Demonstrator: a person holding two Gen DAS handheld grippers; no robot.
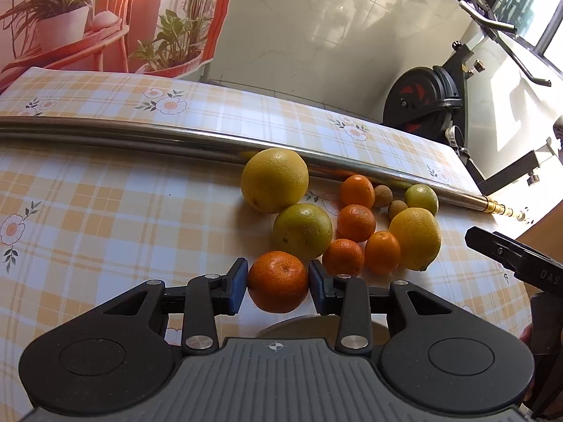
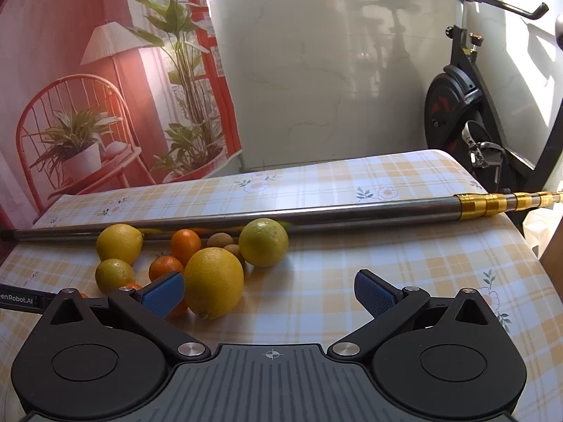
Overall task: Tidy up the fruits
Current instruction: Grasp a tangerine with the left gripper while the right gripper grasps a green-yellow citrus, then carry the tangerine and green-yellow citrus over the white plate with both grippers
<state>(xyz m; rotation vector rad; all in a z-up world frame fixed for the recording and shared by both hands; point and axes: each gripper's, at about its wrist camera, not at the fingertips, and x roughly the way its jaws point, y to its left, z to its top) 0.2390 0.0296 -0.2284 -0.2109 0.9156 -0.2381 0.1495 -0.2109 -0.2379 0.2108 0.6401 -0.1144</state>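
Left gripper (image 1: 278, 283), seen along its own two fingers, is closed onto a mandarin (image 1: 278, 281): both blue pads (image 1: 237, 286) touch the fruit's sides, and the fruit sits at the near edge of the fruit cluster, above a pale round object (image 1: 306, 327) only partly visible beneath it. Whether the mandarin rests on the tablecloth or is lifted cannot be told. Just beyond it lies a greenish orange (image 1: 302, 230), and behind that a large yellow citrus (image 1: 274, 179) lying close against a metal pole (image 1: 140, 137). To the right of these, four smaller mandarins (image 1: 356, 222) lie close together, flanked by a lemon (image 1: 415, 238), two small brown longan-like fruits (image 1: 383, 196) and a small green-yellow citrus (image 1: 421, 198) beside the pole. All rest on a yellow plaid tablecloth (image 1: 105, 211) printed with flowers.

Right gripper (image 2: 271, 293) stands wide open and holds nothing; its left pad (image 2: 163, 293) is just beside the lemon (image 2: 213, 283), and its right pad lies well apart over bare cloth. In the right wrist view the fruit cluster occupies the left half of the table, with the green-yellow citrus (image 2: 264, 242) nearest the pole (image 2: 316, 212), whose gold-coloured end (image 2: 492, 202) projects past the table edge. An exercise bike (image 2: 457, 105) stands beyond the table, beside a printed backdrop of plants (image 2: 105, 88).
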